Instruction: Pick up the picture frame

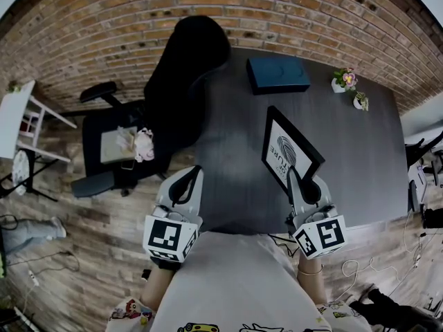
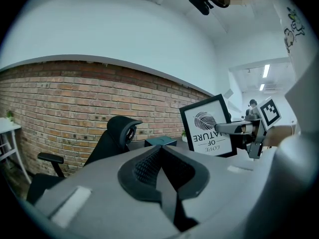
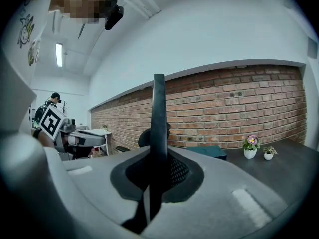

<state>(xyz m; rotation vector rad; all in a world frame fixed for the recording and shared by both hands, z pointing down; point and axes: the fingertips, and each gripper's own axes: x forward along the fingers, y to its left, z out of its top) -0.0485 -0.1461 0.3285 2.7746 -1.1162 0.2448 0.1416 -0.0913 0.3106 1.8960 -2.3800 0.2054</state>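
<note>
Picture frame (image 1: 289,151) stands upright over the bench (image 1: 360,151) at 3 o'clock in the head view, its edge grasped by the right gripper (image 1: 294,178) fingers. Print reads "NATURE OF LOVE"; head view shows only "TURE". Frame's bottom hidden, bench contact unclear. Left gripper (image 1: 194,175) fingers clenched, empty.

Far brick wall (image 1: 208,5), plain white wall (image 2: 99,29) above it. Wood plank floor (image 1: 83,234), cables (image 1: 387,265) near right. Dark grey table (image 1: 360,158) centre-right, black office chair (image 1: 187,61) at its left edge. White stand (image 1: 17,116) far left. Ceiling strip light (image 3: 59,55) lit.
</note>
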